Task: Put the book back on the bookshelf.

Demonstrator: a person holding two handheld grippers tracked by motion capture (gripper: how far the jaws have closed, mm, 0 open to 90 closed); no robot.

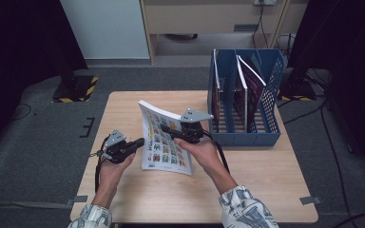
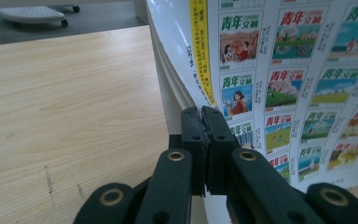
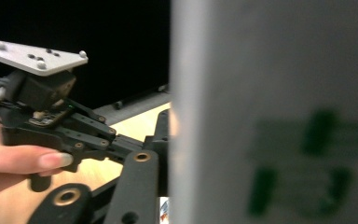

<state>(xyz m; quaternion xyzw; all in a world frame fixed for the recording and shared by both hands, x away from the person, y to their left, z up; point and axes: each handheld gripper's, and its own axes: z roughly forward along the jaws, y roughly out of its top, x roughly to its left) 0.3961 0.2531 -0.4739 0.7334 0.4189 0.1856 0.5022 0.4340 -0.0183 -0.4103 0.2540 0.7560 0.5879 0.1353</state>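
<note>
Clearly, a thin glossy magazine with a white back cover printed with rows of small colourful pictures [image 1: 164, 138] is held up off the pale wooden table [image 1: 266, 175] between the two grippers, near the table's middle and just left of the blue plastic file rack [image 1: 245, 97], from which it stands apart. The left gripper [image 1: 138, 142] is seen clamped on the magazine's left edge; in the left gripper view its jaws are pressed together on the bundled page edges [image 2: 204, 116]. The right gripper [image 1: 167, 129] is set against the cover's upper middle part; in the right gripper view one black jaw lies behind a pale blurred sheet [image 3: 270, 112], so the paper is between the jaws, but whether the pads actually press on it cannot be told.

The magazine is judged to be light, floppy and slick: the cover bows, and the pages fan apart near the clamped edge. A grip close to the spine or on all pages together is advised, since a hold on one sheet could let it tear or slide.

Its long axis runs from the far-left corner toward the near-right corner, with the printed face tilted upward toward the person and the near end lowest.
</note>
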